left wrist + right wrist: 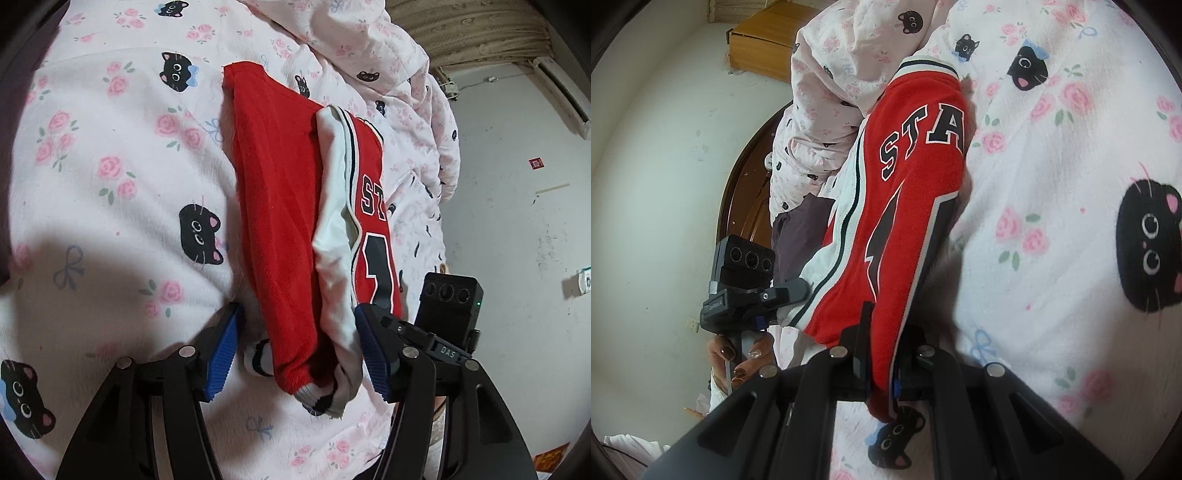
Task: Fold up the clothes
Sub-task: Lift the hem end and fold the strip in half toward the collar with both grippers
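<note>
- Left wrist view: the left tongs (301, 354) stand spread, their blue pads on either side of the near end of a red jacket (280, 206), and neither pad presses on the cloth.
- The jacket lies folded lengthwise on the bed, on a pink cover (110, 177) printed with roses and black cat faces.
- A white sleeve (334, 236) runs along the jacket's right side, with its striped cuff at the near end between the pads.
- Part of the lettering and a black number show on the jacket's right edge.
- The right tongs' camera block (448, 302) shows at lower right, just beside the jacket.
- Right wrist view: the right tongs (882, 373) are pressed together, pinching the near edge of the red jacket (916, 177).
- The jacket runs away from the tongs over the cat-print cover (1052, 184), with "STA" lettering and a striped collar at the far end.
- At the left a hand (738, 362) with painted nails holds the left tongs (786, 291), which sit by the white sleeve (846, 206).
- A bunched quilt (842, 74) lies beyond the jacket.
</note>
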